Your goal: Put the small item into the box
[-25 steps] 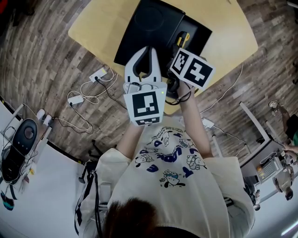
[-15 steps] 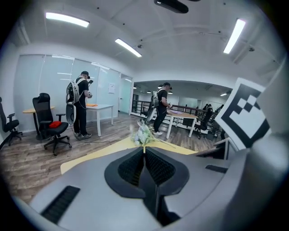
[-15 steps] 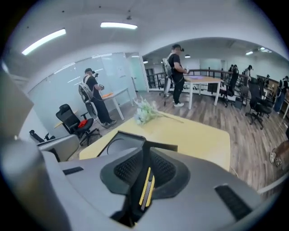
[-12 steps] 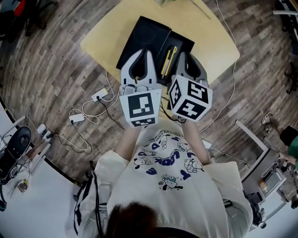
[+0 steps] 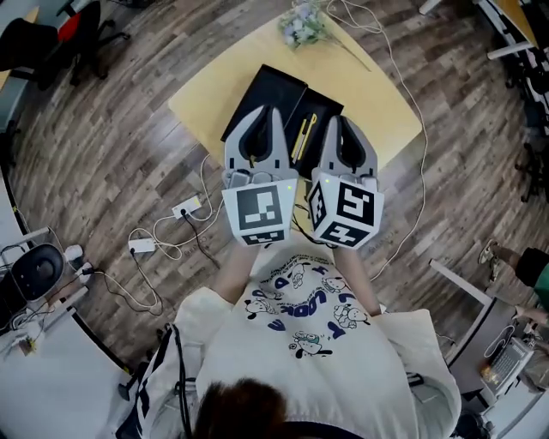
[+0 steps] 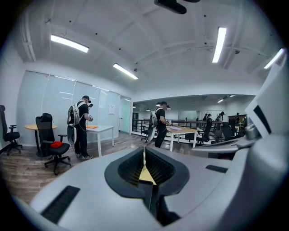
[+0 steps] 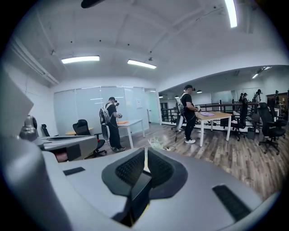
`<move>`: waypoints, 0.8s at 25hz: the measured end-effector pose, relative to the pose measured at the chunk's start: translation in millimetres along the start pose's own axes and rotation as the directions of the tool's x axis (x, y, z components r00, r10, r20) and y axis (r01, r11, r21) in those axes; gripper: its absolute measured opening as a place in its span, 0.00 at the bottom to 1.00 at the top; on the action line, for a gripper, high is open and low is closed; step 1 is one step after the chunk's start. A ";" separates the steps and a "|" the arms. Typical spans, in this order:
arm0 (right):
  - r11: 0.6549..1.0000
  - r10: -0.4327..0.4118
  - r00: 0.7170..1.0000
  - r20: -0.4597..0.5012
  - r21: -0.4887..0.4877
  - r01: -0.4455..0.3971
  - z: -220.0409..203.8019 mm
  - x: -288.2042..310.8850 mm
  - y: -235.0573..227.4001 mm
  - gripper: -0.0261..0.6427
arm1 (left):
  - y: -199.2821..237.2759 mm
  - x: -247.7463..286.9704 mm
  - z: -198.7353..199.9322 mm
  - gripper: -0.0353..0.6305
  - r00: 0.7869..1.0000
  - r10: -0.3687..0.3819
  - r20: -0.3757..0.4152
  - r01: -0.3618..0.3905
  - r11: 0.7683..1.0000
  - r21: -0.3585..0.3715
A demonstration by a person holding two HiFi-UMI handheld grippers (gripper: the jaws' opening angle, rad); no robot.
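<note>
Wood-plank floor (image 5: pixel 111 129) is spreading around a pale yellow surface (image 5: pixel 377 94), which is carrying an open black box (image 5: pixel 273 90) and a small bunch of flowers (image 5: pixel 302 24) at its far edge. The small item (image 5: pixel 302 137), a slim yellow-and-black piece, is lying inside the box's right half, showing in the gap between your two tools. You are holding the left tongs (image 5: pixel 271 111) and the right tongs (image 5: pixel 334 122) side by side, raised over the box and pointing away from you. Your left tongs (image 6: pixel 144 152) are clenched, tips meeting, gripping nothing. Your right tongs (image 7: pixel 145 159) have just been closing and are clenched too, with nothing between them. A white power strip (image 5: pixel 184 207) with cables is lying on the floor to the left.
</note>
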State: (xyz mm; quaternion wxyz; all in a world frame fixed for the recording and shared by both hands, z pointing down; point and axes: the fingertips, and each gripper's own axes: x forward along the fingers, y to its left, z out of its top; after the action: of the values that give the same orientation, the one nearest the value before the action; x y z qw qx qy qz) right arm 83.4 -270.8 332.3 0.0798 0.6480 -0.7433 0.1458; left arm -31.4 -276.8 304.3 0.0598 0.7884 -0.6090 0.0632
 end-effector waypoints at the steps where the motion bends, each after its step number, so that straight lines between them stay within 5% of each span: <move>1: 1.000 0.012 1.000 0.018 -0.007 -0.011 4.7 -5.2 2.5 0.10 | -1.7 -4.0 4.0 0.09 1.000 0.001 0.009 -0.001 1.000 0.003; 10: 0.995 0.080 0.987 0.140 -0.070 -0.071 35.3 -34.9 16.9 0.10 | -13.4 -30.2 29.4 0.09 0.996 0.020 0.090 -0.022 0.999 0.026; 20: 0.991 0.120 0.979 0.168 -0.083 -0.107 42.0 -45.7 21.5 0.09 | -13.6 -42.5 38.4 0.09 0.993 0.047 0.113 -0.051 0.998 0.031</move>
State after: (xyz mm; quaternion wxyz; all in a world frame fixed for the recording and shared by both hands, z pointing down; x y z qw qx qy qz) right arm 71.9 -238.8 276.1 0.0307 0.6114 -0.7880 0.0659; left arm -27.9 -239.5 259.0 0.0109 0.7765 -0.6293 0.0305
